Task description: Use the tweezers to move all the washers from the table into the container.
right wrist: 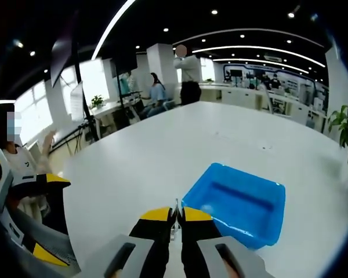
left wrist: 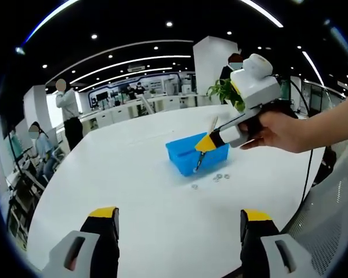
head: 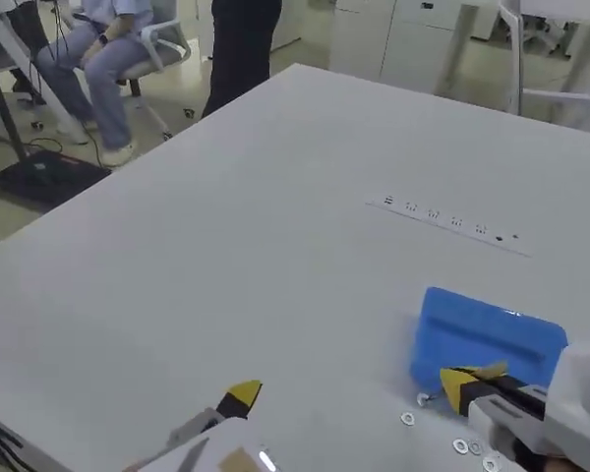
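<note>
Clamped tight in the right hand-held gripper (right wrist: 177,215): the tweezers (left wrist: 198,163), long axis in line with the jaws, tips angled down at the tabletop (head: 226,256). Just under those tips and trailing off to the near side, a loose scatter of washers (head: 407,419), lying flat, close beside the near wall of the blue container (head: 472,307). Ahead of the jaws and slightly right, a little farther off, the container itself, open side up, with no washer discernible inside from the right gripper view. Off to the near left, well apart from washers and container alike, the left hand-held gripper (left wrist: 177,217), jaws spread wide around nothing. Plainly nearer the work on the right side, so probably a short dip to the closest washer, then a brief carry forward over the rim. Too small to tell whether any washer already sits pinched between the tips.
</note>
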